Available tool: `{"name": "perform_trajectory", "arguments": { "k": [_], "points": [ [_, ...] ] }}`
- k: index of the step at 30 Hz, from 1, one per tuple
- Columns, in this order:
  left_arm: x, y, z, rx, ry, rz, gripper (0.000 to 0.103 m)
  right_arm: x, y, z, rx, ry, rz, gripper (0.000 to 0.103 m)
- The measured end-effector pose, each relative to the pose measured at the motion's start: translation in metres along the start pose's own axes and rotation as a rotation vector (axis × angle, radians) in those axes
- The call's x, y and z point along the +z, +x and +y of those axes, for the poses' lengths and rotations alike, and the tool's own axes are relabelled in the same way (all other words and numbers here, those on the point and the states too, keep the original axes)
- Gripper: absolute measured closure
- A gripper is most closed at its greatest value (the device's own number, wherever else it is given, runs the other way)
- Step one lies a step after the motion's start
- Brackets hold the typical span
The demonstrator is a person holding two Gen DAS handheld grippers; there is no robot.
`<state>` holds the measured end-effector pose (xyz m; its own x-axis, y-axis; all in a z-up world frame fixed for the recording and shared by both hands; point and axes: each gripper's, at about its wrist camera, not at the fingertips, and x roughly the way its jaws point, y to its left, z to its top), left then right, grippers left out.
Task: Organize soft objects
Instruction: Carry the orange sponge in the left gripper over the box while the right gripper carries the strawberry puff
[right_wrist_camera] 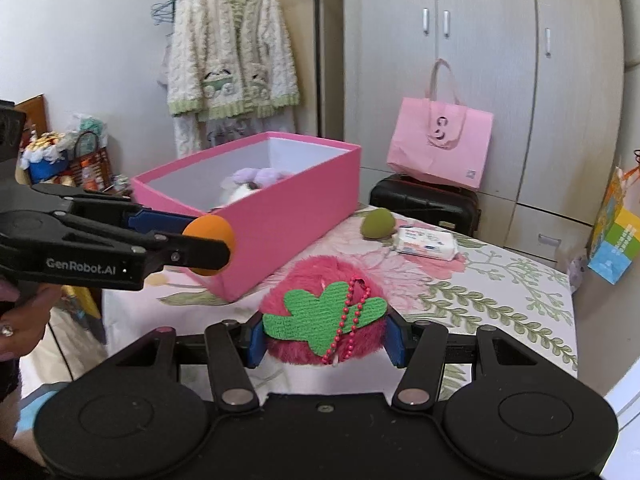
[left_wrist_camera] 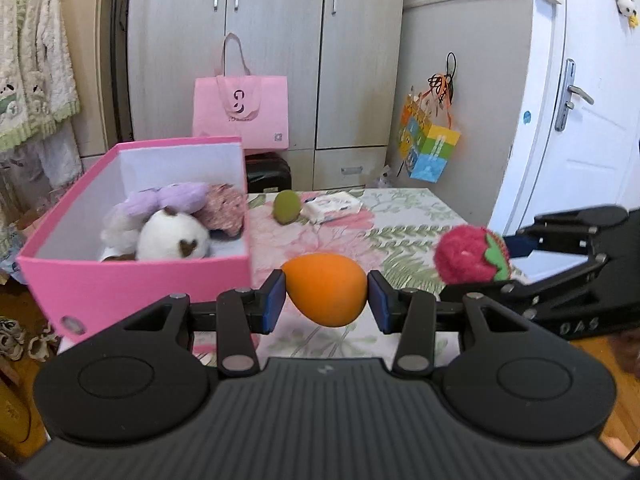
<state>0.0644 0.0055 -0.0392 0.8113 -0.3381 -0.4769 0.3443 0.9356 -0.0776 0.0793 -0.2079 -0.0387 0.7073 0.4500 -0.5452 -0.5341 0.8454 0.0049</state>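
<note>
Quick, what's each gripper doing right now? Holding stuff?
Left gripper: closed on the orange egg-shaped sponge.
Right gripper: closed on the pink fuzzy strawberry plush.

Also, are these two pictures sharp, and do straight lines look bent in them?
Left wrist view: the orange egg in the left claw is sharp; the strawberry plush looks slightly blurred, and the door edge bows. Right wrist view: mostly sharp, dark corners, the wardrobe lines curve.
</note>
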Motion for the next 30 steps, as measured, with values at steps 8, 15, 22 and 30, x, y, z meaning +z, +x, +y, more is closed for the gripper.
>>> {"name": "perform_trajectory", "arguments": {
  "k": [8,15,22,30],
  "points": [
    [-0.005,-0.040,0.032,-0.039,-0.029,0.027,0.060,0.026,-0.008,0.027,0.104,-0.061,0.028,0.042],
    [0.009,-0.060,0.055,-0.007,-0.033,-0.037,0.060,0.052,0.000,0.053,0.166,-0.102,-0.036,0.042],
    [0.029,-0.055,0.082,0.036,-0.055,-0.092,0.060,0.084,0.025,0.060,0.200,-0.109,-0.103,0.042],
    [0.047,-0.012,0.122,0.119,-0.149,-0.078,0.060,0.112,0.093,0.057,0.203,-0.082,-0.103,0.042]
  ]
}}
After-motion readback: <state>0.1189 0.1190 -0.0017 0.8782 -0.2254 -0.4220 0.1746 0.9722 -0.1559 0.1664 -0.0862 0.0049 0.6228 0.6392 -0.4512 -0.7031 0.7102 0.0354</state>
